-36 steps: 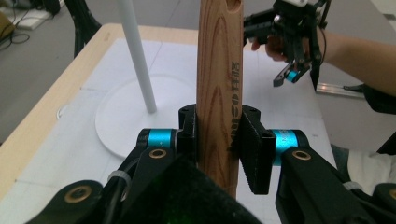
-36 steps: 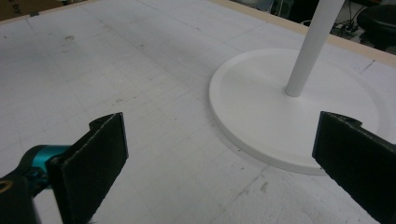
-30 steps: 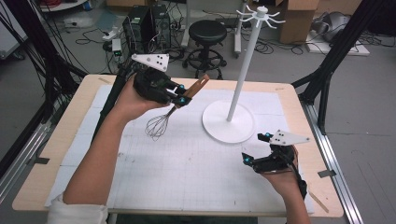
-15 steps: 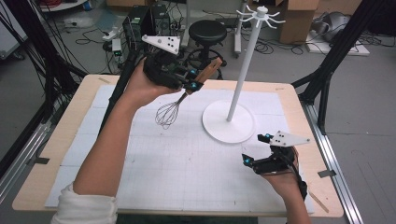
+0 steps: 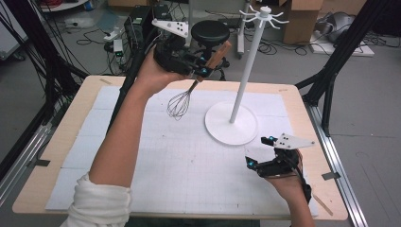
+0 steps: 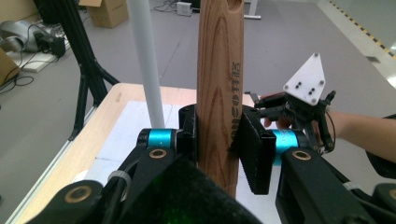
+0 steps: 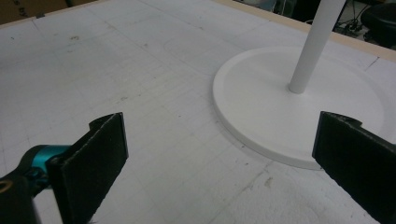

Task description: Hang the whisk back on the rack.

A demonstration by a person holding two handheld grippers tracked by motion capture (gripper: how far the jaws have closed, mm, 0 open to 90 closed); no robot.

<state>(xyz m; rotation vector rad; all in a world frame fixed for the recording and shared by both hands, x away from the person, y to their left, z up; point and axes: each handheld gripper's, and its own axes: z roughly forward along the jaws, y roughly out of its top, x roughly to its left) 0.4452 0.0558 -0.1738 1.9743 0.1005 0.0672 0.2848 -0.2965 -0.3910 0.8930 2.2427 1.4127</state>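
Whisk (image 5: 185, 97): upper centre of the high view, lifted clear of the surface (image 5: 156, 170), wire head hanging lower left, wooden handle (image 6: 219, 84) angled up right.
Left tool (image 5: 201, 70): clamped on the wooden handle, both pads pressing its sides.
Right tool (image 5: 257, 158): lower right of the frame, low over the surface, jaws wide apart with nothing between.
Stand (image 5: 231, 124): white, round base just right of the whisk, pole upright, hooks on top.

Brown wood-grain whisk (image 5: 196, 85) handle, white stand (image 5: 231, 127), black grippers w/ teal.
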